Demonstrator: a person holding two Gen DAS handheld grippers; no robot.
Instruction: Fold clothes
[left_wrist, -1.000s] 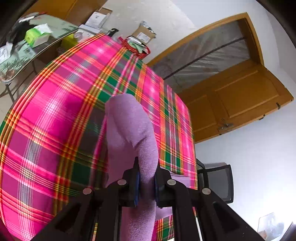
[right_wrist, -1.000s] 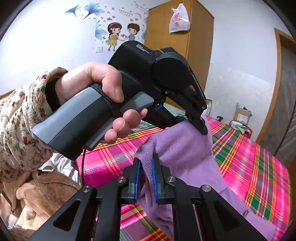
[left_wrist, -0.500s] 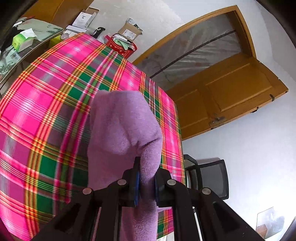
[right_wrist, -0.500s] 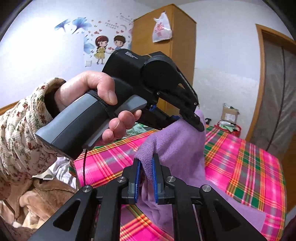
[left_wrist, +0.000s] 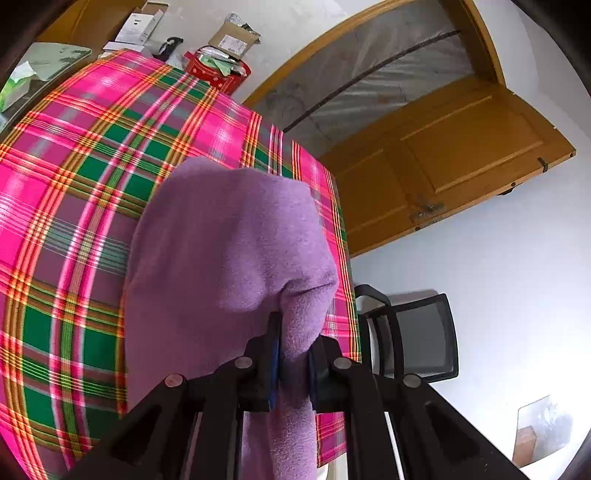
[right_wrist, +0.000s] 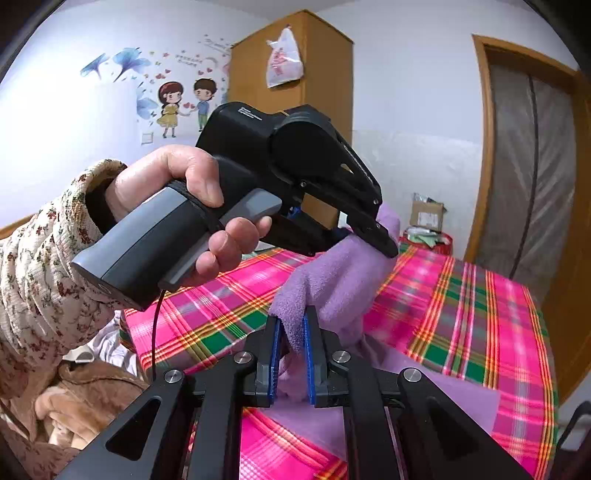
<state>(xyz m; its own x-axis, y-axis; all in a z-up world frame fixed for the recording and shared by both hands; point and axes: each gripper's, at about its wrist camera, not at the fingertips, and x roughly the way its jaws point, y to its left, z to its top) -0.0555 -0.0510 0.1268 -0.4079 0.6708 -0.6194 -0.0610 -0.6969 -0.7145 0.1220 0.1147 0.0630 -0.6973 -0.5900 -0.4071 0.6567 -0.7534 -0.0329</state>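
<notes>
The left gripper (left_wrist: 291, 354) is closed on a fold of the purple cloth (left_wrist: 229, 251), its blue-lined jaws pinching the fleece between them. From that grip the cloth drapes away toward 11 o'clock and spreads over the pink plaid surface (left_wrist: 74, 177). At the far edge of the surface, toward 12 o'clock, stands a red tin (left_wrist: 216, 74), with a cardboard box (left_wrist: 231, 37) just behind it. An open wooden door (left_wrist: 454, 162) fills the 2 o'clock side, and a black mesh chair (left_wrist: 421, 332) sits at 3 o'clock, just beside the surface's edge.

In the right wrist view, the right gripper (right_wrist: 292, 354) is likewise closed on a corner of the cloth (right_wrist: 332, 280), the jaws narrowly apart with fleece pressed between the blue pads. Toward 12 o'clock, the left gripper (right_wrist: 384, 240) grips the cloth's raised edge, and a hand (right_wrist: 177, 199) in a floral sleeve (right_wrist: 40, 266) holds its grey handle. The cloth hangs between the two grippers, lifted above the surface (right_wrist: 461, 306), with its lower part lying flat on the plaid at 4 o'clock. A brown garment (right_wrist: 74, 398) lies heaped at 8 o'clock. A wardrobe (right_wrist: 325, 74) stands against the far wall.
</notes>
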